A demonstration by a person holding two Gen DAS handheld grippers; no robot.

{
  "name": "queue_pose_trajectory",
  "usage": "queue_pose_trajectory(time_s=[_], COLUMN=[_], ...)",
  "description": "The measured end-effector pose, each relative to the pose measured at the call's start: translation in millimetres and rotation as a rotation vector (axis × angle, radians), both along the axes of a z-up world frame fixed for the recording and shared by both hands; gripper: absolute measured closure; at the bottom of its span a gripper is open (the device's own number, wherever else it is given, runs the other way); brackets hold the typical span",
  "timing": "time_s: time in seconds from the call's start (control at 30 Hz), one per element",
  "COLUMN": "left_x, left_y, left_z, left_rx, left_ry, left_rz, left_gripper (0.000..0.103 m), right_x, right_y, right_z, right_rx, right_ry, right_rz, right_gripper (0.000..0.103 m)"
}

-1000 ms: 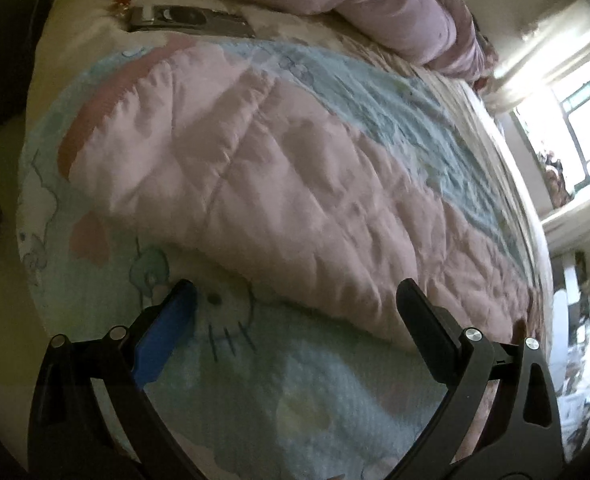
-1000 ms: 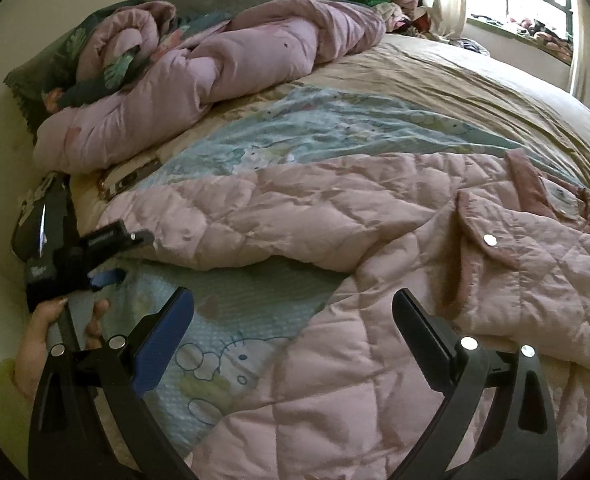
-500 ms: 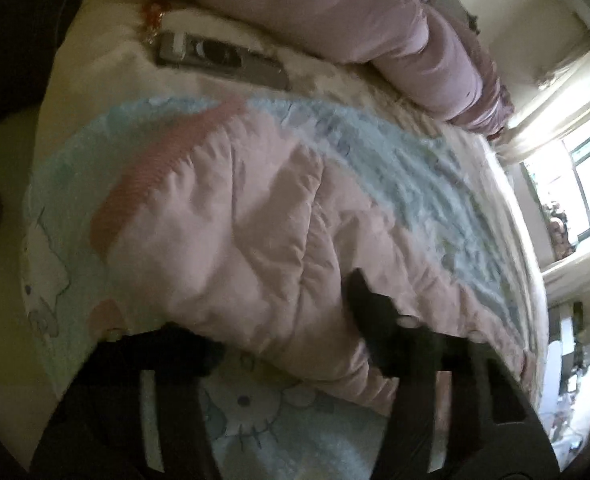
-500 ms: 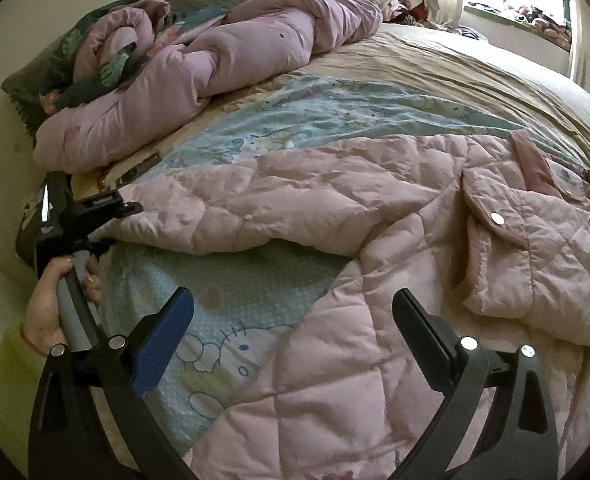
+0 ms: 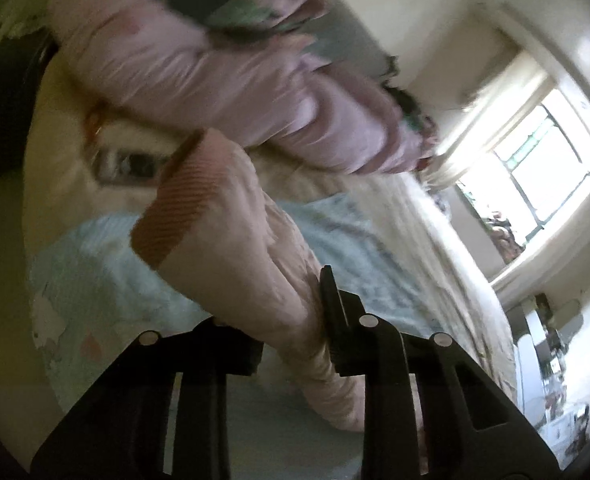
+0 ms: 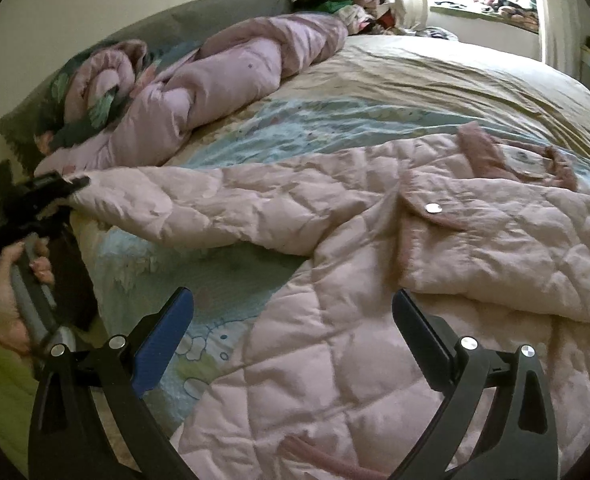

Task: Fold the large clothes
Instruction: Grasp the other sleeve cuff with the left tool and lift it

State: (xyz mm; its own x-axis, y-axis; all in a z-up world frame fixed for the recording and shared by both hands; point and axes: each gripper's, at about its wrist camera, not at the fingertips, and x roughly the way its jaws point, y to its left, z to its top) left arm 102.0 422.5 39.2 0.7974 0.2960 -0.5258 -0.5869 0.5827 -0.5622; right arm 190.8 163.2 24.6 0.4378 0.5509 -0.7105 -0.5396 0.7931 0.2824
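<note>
rumpled lilac duvet (image 6: pixel 231 76), cartoon blanket (image 6: pixel 327 128), bright window (image 5: pixel 535 184)

One quilted jacket (image 6: pixel 435 248), one duvet (image 6: pixel 231 76), two claws (image 6: pixel 291 344)

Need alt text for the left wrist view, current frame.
The left gripper is shut on the sleeve of a pink quilted coat, the sleeve's ribbed cuff raised above a pale blue cartoon-print blanket. Behind lie a rumpled lilac duvet and a bright window; the frame is tilted and motion-blurred.
</note>
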Motion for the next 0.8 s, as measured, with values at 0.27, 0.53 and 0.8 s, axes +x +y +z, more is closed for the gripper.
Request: queue_pose_trajectory(time_s=[0.27, 0.53, 0.8], left_x=[19, 51, 84], left_y=[-68, -157, -248], left_z=[86, 133, 147], left_rx=[0.150, 0.283, 0.380], left_ry=[-0.096, -0.134, -0.143], left_rz=[-0.128, -0.284, -0.464], left_gripper=[0.091, 0.093, 0.094], right_x=[3, 4, 10], right_y=[-64, -133, -211], right_z=[14, 20, 11], right_rx=[0.073, 0.144, 0.207], right_ry=[-0.002, -0.003, 0.022], right_rz=[-0.114, -0.231, -0.388], right_gripper=[0.004, 0.004, 0.004])
